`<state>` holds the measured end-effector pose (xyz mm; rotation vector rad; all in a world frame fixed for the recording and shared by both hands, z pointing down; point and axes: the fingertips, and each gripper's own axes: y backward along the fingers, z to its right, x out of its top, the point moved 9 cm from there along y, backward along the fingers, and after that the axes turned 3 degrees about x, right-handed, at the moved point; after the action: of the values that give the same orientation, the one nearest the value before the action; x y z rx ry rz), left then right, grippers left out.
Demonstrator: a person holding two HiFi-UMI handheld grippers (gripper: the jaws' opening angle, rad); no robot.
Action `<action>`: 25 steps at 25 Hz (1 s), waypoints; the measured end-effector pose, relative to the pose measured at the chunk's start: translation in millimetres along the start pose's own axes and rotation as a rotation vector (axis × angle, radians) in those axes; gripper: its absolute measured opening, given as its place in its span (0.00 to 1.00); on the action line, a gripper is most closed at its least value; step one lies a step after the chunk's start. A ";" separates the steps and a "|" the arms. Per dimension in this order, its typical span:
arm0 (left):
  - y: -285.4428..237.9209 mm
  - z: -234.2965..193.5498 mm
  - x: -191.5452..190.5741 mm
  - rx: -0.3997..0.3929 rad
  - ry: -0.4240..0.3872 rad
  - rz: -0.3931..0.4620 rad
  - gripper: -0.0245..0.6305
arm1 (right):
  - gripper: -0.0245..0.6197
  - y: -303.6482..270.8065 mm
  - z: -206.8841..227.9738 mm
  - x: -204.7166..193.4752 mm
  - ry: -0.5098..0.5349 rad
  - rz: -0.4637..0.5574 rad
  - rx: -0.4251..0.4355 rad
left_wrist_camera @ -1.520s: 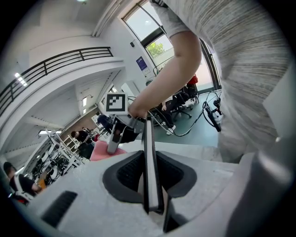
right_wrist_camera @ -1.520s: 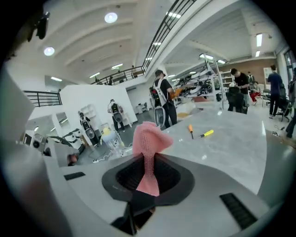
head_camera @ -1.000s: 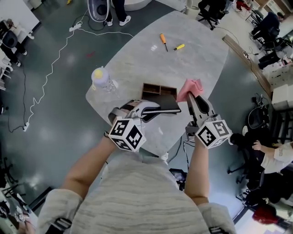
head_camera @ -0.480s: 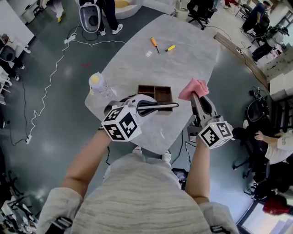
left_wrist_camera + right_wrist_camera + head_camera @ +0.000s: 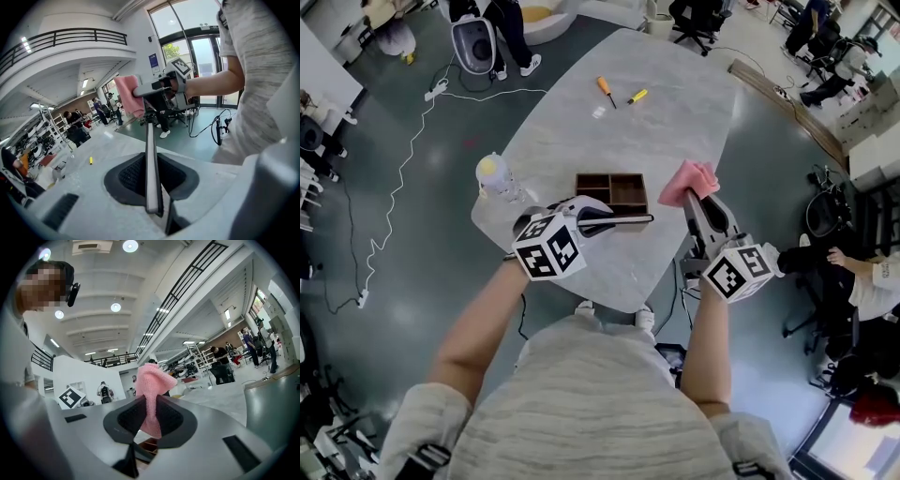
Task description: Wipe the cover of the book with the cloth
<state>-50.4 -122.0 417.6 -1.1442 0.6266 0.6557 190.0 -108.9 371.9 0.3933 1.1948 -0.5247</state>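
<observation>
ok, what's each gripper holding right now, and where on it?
Left gripper: thin dark book, clamped across its covers at the near edge. Right gripper: pink knitted cloth, pinched at one bunched end.

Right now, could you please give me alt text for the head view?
From above, a person's left claw grips a thin dark book and the right claw grips a pink cloth, at a grey table with a brown tray.
</observation>
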 end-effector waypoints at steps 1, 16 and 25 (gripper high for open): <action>-2.6 0.1 -2.8 -0.008 -0.002 -0.001 0.15 | 0.13 0.5 -1.3 -0.4 0.003 -0.005 0.004; -39.4 0.0 -42.4 -0.073 0.014 -0.036 0.15 | 0.13 -5.5 -22.8 -18.8 -0.004 -0.063 0.037; -50.9 0.7 -60.1 -0.078 0.038 -0.041 0.15 | 0.13 -15.9 -36.7 -24.4 -0.019 -0.076 0.081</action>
<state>-51.8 -144.1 493.2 -1.2415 0.6128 0.6290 146.0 -97.5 382.9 0.4128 1.1757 -0.6426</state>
